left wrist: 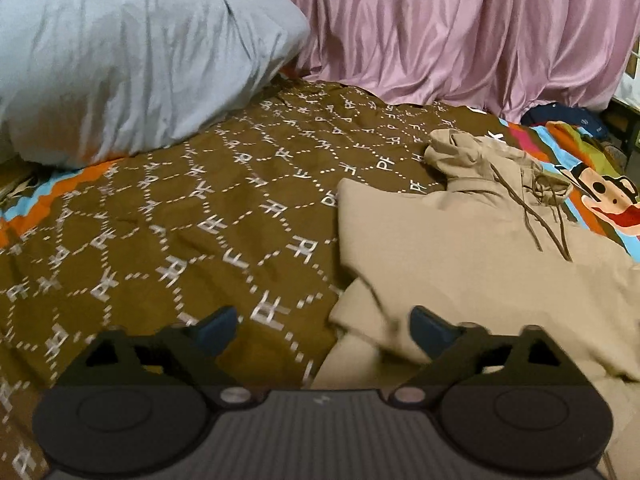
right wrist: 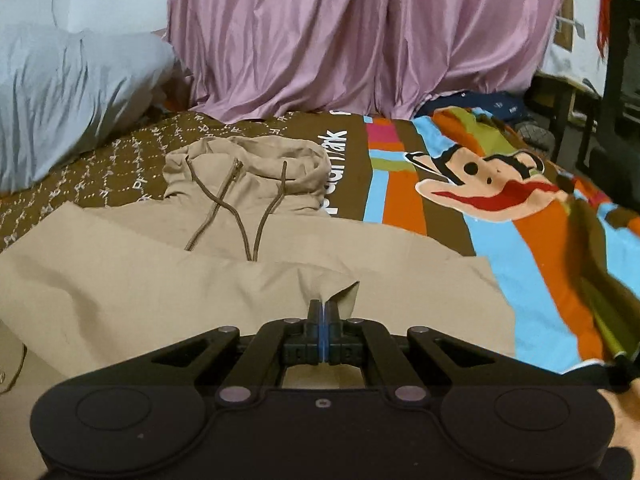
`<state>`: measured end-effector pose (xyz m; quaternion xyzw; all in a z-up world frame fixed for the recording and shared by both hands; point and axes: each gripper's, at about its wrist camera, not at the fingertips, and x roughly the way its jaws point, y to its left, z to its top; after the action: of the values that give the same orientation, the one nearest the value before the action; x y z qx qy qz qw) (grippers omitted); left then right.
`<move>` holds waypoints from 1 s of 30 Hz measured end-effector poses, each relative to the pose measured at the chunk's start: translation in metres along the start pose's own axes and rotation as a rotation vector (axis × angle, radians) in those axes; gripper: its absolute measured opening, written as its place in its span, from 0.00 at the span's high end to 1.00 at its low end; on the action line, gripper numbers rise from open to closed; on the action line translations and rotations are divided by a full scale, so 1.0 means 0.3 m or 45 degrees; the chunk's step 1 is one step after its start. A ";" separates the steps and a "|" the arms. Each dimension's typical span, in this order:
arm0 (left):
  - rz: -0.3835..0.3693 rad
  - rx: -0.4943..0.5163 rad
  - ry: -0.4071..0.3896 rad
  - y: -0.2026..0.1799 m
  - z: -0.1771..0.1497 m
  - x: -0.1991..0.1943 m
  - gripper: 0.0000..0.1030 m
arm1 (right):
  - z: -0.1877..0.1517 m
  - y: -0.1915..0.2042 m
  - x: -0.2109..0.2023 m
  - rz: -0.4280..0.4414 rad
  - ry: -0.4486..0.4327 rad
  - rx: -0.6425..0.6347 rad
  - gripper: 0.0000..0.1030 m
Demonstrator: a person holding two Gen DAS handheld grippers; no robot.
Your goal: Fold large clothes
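A beige hoodie lies spread on the bed, hood at the far end, brown drawstrings on the chest. In the left wrist view my left gripper stands wide open low over the hoodie's left edge; its right finger is over the beige cloth and its left finger over the bedspread, with nothing pressed between the pads. In the right wrist view my right gripper is shut on a raised pinch of the hoodie, near its middle.
The bed wears a brown patterned bedspread with a bright cartoon print on the right. A large pale blue pillow sits at the far left. A pink curtain hangs behind. Dark furniture stands at the right.
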<state>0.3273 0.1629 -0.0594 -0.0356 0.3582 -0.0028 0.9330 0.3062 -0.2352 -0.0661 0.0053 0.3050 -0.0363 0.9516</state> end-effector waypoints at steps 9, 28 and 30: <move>-0.183 -0.191 0.109 0.038 -0.002 0.103 0.92 | 0.010 -0.046 0.017 -0.062 -0.012 0.032 1.00; -0.232 -0.247 0.054 0.116 -0.065 0.106 0.94 | 0.401 0.799 0.475 0.832 0.251 -0.222 0.53; -0.224 -0.232 0.054 0.110 -0.065 0.107 0.94 | 0.423 0.908 0.579 0.830 0.317 -0.246 0.53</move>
<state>0.3375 0.1936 -0.0976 -0.1515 0.3720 -0.0527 0.9143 0.5405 0.0210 -0.0669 0.0168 0.4030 0.2988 0.8649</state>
